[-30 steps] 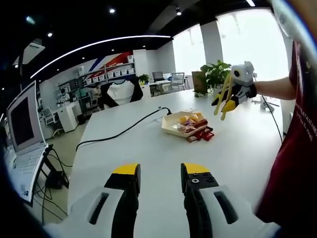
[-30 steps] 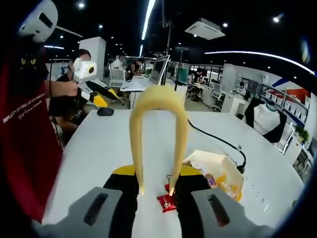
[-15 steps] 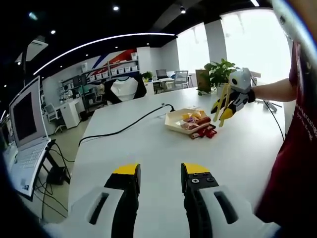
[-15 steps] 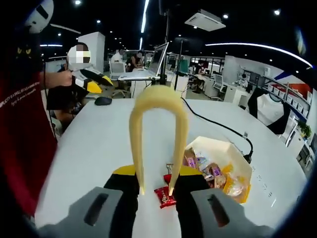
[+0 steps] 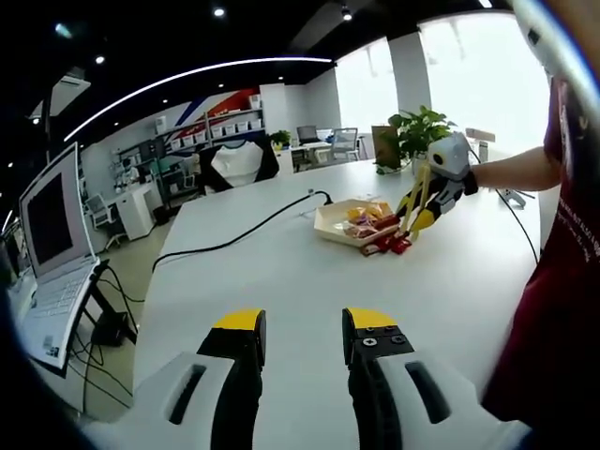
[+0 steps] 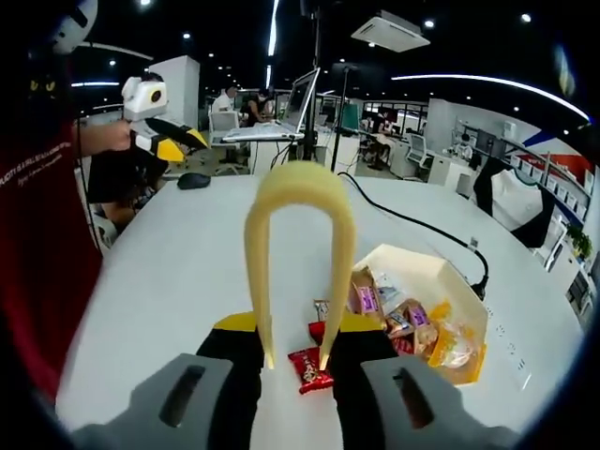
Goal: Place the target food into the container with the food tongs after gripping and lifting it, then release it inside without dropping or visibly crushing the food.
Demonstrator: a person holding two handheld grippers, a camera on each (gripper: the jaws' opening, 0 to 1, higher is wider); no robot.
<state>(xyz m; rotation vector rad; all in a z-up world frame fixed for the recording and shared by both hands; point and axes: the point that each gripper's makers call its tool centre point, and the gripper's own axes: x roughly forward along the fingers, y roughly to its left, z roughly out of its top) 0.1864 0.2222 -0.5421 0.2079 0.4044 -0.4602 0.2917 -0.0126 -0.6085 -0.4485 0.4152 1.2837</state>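
A red snack packet (image 6: 309, 368) lies on the white bench (image 6: 187, 272), right by the tips of the yellow tongs (image 6: 298, 253), just beside the cream tray (image 6: 427, 281) of wrapped snacks. Whether the tips touch the packet cannot be told. The right gripper (image 6: 295, 352) is clamped on the tongs, whose arms stand apart. In the left gripper view, the left gripper (image 5: 300, 342) hangs over bare bench with jaws parted, grasping nothing, well apart from the tray (image 5: 330, 225)
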